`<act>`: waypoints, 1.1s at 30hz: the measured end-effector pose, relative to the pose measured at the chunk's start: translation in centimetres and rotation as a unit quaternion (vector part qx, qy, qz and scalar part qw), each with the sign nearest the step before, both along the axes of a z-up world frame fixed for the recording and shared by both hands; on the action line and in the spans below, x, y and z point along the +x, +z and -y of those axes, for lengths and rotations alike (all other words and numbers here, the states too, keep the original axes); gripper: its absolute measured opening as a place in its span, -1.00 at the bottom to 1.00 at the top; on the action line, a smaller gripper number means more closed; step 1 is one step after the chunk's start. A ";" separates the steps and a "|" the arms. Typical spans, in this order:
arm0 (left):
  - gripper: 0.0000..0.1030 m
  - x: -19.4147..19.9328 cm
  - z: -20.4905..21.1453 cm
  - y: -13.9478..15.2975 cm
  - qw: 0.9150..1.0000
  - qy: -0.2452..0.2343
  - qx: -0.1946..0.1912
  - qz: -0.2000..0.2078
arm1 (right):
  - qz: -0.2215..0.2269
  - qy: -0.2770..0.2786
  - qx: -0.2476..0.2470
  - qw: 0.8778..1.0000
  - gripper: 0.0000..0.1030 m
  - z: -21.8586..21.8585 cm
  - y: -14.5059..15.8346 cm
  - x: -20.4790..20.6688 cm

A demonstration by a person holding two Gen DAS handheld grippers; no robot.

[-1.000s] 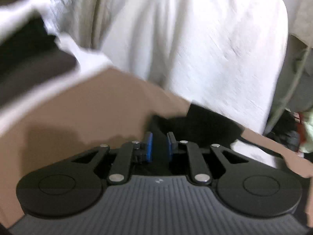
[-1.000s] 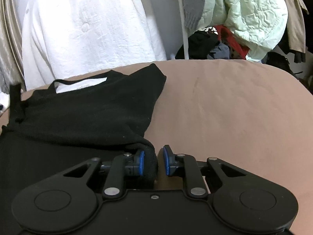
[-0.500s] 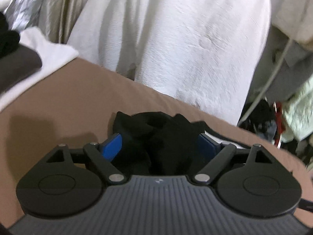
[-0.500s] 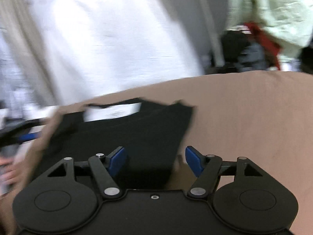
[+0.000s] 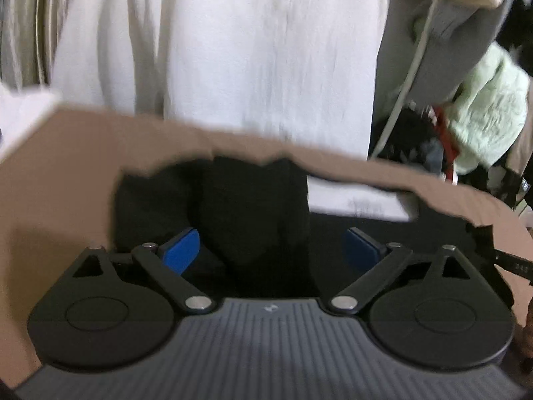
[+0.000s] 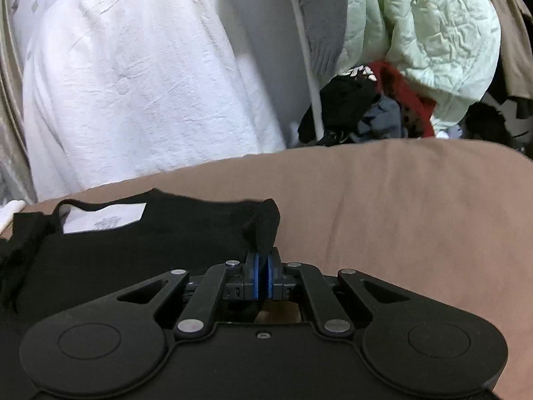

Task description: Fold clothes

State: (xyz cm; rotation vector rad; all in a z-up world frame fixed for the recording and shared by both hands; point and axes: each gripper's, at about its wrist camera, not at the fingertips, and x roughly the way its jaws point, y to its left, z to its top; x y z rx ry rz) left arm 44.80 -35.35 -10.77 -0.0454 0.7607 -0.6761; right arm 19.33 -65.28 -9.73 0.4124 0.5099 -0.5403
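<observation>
Brown bedspread (image 6: 399,200) under tool-pinched (image 6: 262,275) black garment (image 6: 150,243)

Both wrist views look forward, angled downward, close over one black garment (image 5: 253,206) (white-labelled) on brown cloth (image 6: 399,206).

Black garment (image 6: 140,250) with white neck label (image 6: 105,221), grey print. Plain tan-brown surface (image 6: 416,206). White crinkled fabric (image 6: 133,76) behind. Pale green quilted jacket (image 6: 429,33), red fuzzy item (image 6: 404,95), grey knit (image 6: 321,10). Blue gripper pads (image 5: 181,250).

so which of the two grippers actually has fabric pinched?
The right gripper: its fingers are shut on the black garment's corner. The left gripper is opening, fabric loose between its fingers.
</observation>
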 end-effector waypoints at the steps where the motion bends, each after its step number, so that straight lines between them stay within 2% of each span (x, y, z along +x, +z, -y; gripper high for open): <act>1: 0.85 0.1 0.4 -0.3 1.000 0.001 -0.006 -0.011 | 0.010 -0.001 0.012 1.000 -0.89 0.3 0.0 -0.4; 2: 0.85 0.1 0.8 -0.5 1.000 0.003 -0.004 -0.011 | 0.020 -0.004 0.025 0.999 -0.89 0.7 0.0 -0.8; 4: 0.83 0.3 1.9 -1.0 1.000 0.014 0.026 -0.003 | 0.029 -0.002 0.034 0.999 -0.91 0.9 0.0 -1.2; 5: 0.12 0.4 2.1 -1.1 0.998 0.031 0.046 0.005 | 0.025 -0.002 0.024 0.999 -0.92 0.7 0.1 -1.3; 6: -0.82 0.5 2.1 -1.1 0.997 0.052 0.062 0.015 | 0.019 -0.002 0.013 1.000 -0.92 0.4 0.1 -1.1; 7: -0.85 0.4 1.2 -0.7 0.997 0.063 0.041 0.022 | 0.013 -0.002 0.003 1.000 -0.92 0.2 0.1 -1.0; 8: -0.85 0.2 -0.3 -0.1 0.997 0.068 -0.003 0.026 | 0.006 -0.001 -0.007 1.000 -0.93 0.0 0.1 -0.8; 9: -0.84 -0.1 -1.7 0.4 0.995 0.086 -0.024 0.036 | -0.004 -0.003 -0.014 1.000 -0.93 0.0 0.1 -0.5; 10: -0.79 -0.6 -3.2 0.8 0.992 0.112 -0.029 0.050 | -0.013 -0.003 -0.021 1.000 -0.93 -0.1 0.0 -0.1; 11: -0.49 -1.0 -4.6 1.3 0.988 0.139 -0.033 0.064 | -0.022 -0.003 -0.029 0.999 -0.93 -0.3 -0.2 0.2; 12: 0.32 -1.5 -6.1 1.7 0.983 0.165 -0.038 0.078 | -0.036 0.000 -0.038 0.999 -0.93 -0.4 -0.3 0.6; 13: 0.72 -2.0 -7.5 2.1 0.976 0.191 -0.042 0.092 | -0.049 0.002 -0.046 0.998 -0.92 -0.6 -0.4 0.9; 14: 0.92 -2.0 -8.6 2.1 0.973 0.211 -0.029 0.089 | -0.062 0.003 -0.051 0.997 -0.90 -0.8 -0.3 1.1; 15: 0.92 -1.8 -9.5 2.0 0.975 0.209 -0.011 0.069 | -0.072 -0.003 -0.052 0.996 -0.88 -0.9 0.0 1.0; 16: 0.92 -1.7 -10.4 1.8 0.980 0.195 0.001 0.047 | -0.080 -0.015 -0.047 0.996 -0.63 -1.1 0.6 0.6; 17: 0.92 -1.9 -11.2 1.7 0.982 0.188 0.014 0.026 | -0.085 -0.028 -0.041 0.995 -0.29 -1.4 1.3 0.0; 18: 0.92 -2.3 -11.9 1.7 0.982 0.185 0.028 0.006 | -0.087 -0.043 -0.027 0.995 -0.12 -1.9 2.2 -1.0; 19: 0.92 -3.0 -12.5 1.7 0.983 0.177 0.037 -0.008 | -0.088 -0.058 -0.014 0.994 -0.06 -2.3 3.1 -2.0; 23: 0.92 -7.9 -14.5 1.9 0.989 0.128 0.060 -0.038 | -0.060 -0.077 0.061 0.993 -0.01 -5.6 5.9 -6.9; 26: 0.92 -12.4 -15.7 1.9 0.992 0.086 0.074 -0.053 | -0.041 -0.080 0.111 0.990 0.03 -8.7 6.7 -11.2; 29: 0.92 -16.7 -17.0 1.4 0.993 0.054 0.070 -0.075 | -0.041 -0.081 0.128 0.988 0.03 -12.2 7.2 -14.6; 33: 0.92 -20.3 -18.2 -0.1 0.989 0.028 0.079 -0.118 | -0.017 -0.120 0.152 0.981 0.13 -16.4 7.0 -19.8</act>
